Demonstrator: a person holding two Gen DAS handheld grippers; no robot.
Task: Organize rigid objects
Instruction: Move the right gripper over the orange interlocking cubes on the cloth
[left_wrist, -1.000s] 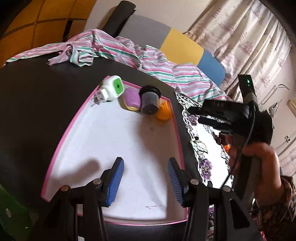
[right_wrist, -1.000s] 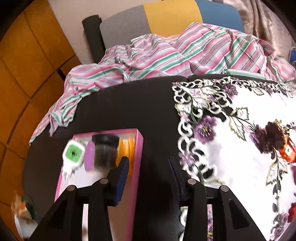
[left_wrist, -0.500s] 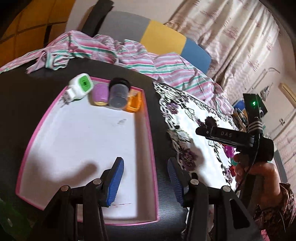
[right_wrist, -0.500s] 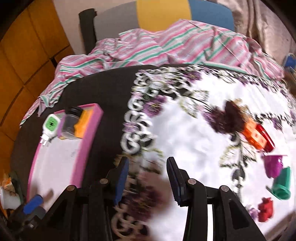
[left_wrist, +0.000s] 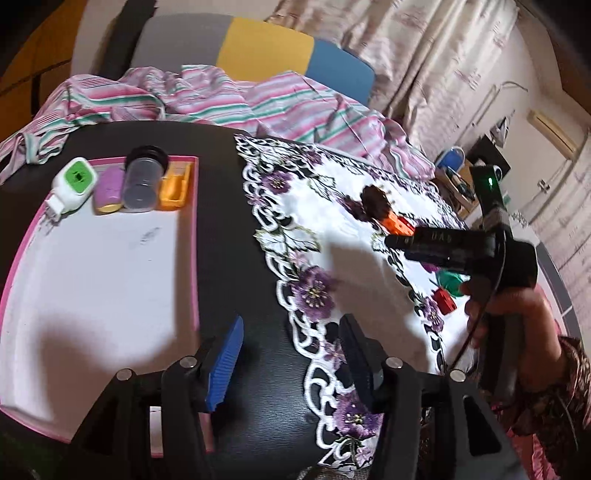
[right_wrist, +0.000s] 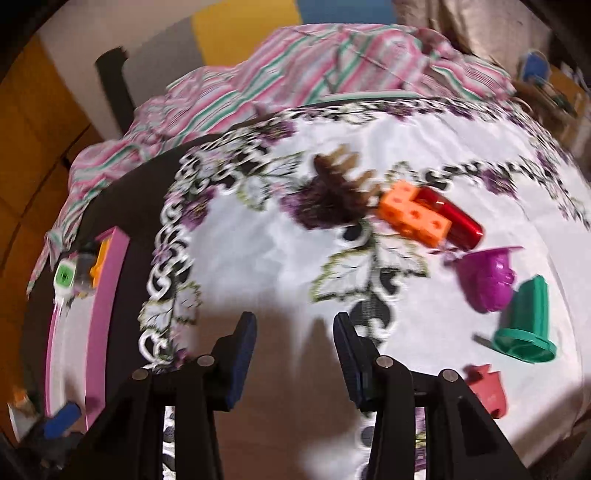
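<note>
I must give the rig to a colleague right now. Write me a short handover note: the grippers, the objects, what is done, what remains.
Left gripper: empty, jaws have just been opening, over the black tabletop.
Right gripper: open, empty, over the floral cloth.
Done: green-white plug, purple piece, grey jar and orange piece in a row in the pink tray.
Left on the cloth: orange block, red cylinder, purple cup, green cup, red piece, brown object.
</note>
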